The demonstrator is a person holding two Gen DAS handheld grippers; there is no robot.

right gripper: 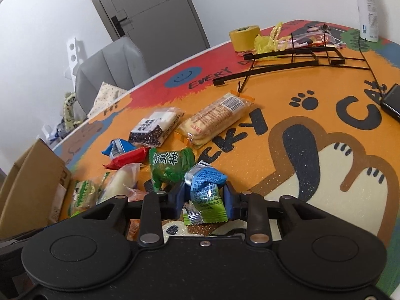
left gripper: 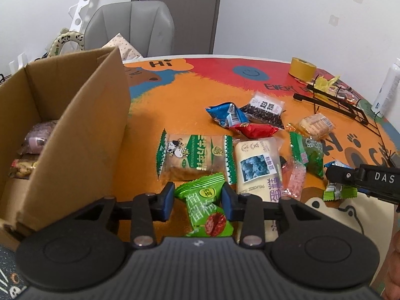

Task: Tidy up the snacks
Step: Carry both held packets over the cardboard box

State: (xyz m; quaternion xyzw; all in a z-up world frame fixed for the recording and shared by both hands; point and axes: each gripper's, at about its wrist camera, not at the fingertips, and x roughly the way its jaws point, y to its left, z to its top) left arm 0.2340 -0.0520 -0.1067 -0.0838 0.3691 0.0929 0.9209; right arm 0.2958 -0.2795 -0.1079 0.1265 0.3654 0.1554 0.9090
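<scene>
My left gripper [left gripper: 197, 195] is shut on a green plum candy packet [left gripper: 207, 212], held just above the table beside the cardboard box [left gripper: 82, 130]. The box stands at the left and holds a few snacks [left gripper: 37, 140]. My right gripper [right gripper: 203, 197] is shut on a small blue-and-green packet [right gripper: 206, 192]; it shows at the right of the left wrist view [left gripper: 335, 175]. Loose snacks lie between them: a green cake pack [left gripper: 192, 157], a white blueberry pack [left gripper: 257, 165], a blue packet [left gripper: 225, 113], a red packet [left gripper: 255, 130], a dark rice pack [right gripper: 152, 128], an orange biscuit pack [right gripper: 215, 120] and a green plum pack [right gripper: 170, 167].
The table has a colourful cat-print mat [right gripper: 312, 130]. A black wire rack [right gripper: 295, 57], a yellow tape roll [right gripper: 243, 37], a yellow bag [right gripper: 268, 40] and a white bottle [right gripper: 367, 7] stand at the back right. A black device [right gripper: 392, 101] lies at the right edge. A grey chair [left gripper: 130, 27] stands behind the table.
</scene>
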